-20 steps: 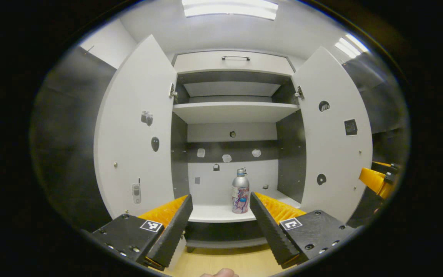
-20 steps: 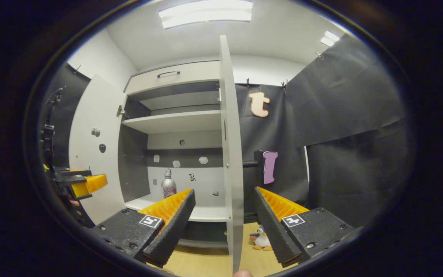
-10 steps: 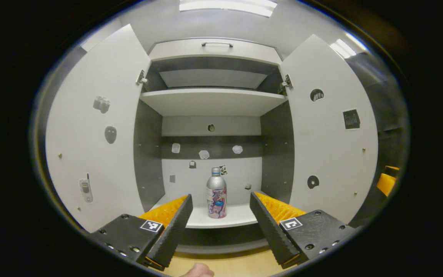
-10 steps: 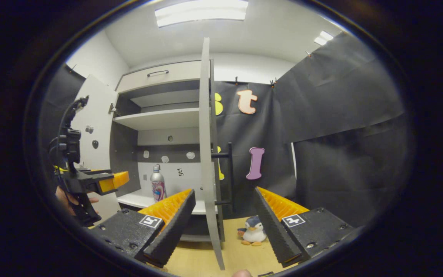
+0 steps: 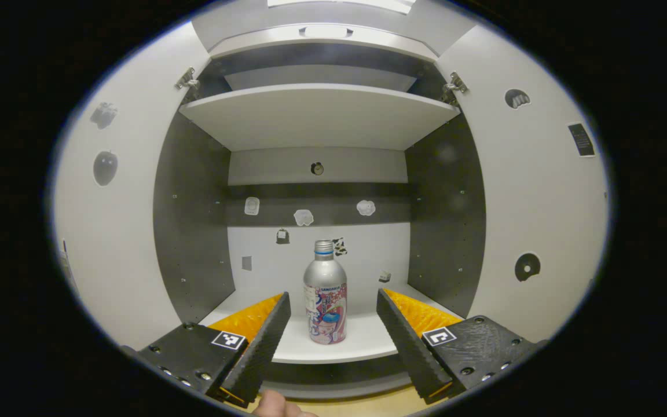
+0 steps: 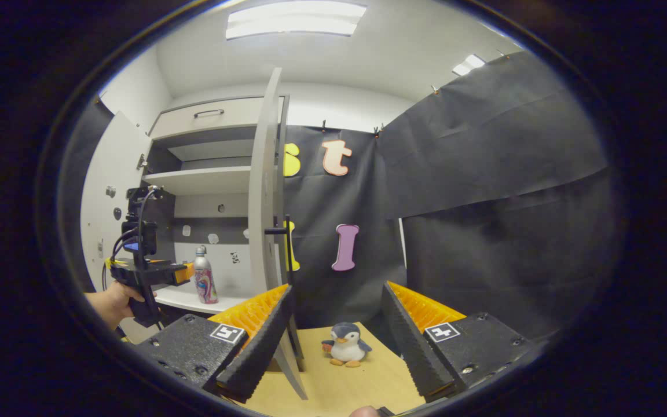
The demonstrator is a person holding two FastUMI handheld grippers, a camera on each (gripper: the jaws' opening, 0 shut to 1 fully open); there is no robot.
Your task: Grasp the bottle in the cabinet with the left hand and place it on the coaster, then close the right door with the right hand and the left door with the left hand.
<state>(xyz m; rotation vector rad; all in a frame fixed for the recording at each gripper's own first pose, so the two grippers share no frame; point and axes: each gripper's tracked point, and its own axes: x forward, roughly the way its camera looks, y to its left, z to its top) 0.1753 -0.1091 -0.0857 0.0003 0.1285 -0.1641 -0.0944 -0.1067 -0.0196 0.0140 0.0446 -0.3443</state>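
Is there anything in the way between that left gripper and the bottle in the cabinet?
Nothing visible. The bottle stands alone on the cabinet's lower shelf, straight ahead of the open left gripper, with both doors swung wide.

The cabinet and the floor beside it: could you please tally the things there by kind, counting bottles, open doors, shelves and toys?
Bottles: 1, the bottle
Open doors: 2, the left door and the right door
Shelves: 2, the upper shelf and the lower shelf
Toys: 1, the toy penguin
Total: 6
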